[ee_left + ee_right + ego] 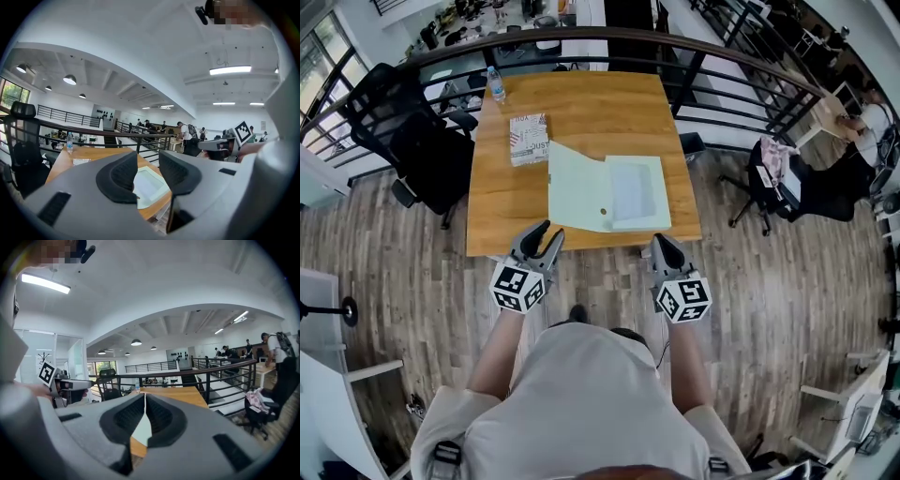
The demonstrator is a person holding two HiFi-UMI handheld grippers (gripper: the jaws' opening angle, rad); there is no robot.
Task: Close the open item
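Folder (609, 192), pale green and box-like, lies open on the near half of the wooden bench (581, 103). Its flat cover is spread to the left and its shallow tray sits to the right, close to the bench's near edge.

The bench stands on a grey-brown plank floor (394, 234) on a mezzanine. A dark curved railing (722, 56) runs behind it, and the gripper views show white ceilings with strip and dome lights and several people far off.

On the bench, a book (529, 139) with a printed cover lies just beyond the folder's left corner. A clear water bottle (496, 84) stands upright near the far left corner. A black office chair (412, 141) sits at the bench's left side. Another chair (773, 187), draped with cloth, stands well apart on the right. Nothing lies between the tools and the folder.

Count: one folder, one book, one bottle, two chairs, two tools.

Both tools are held short of the bench's near edge. The left tool (546, 232) has its jaws apart with nothing between them; in its own view the folder shows beyond the gap. The right tool (661, 242) has its jaws closed together, pads meeting and gripping nothing.
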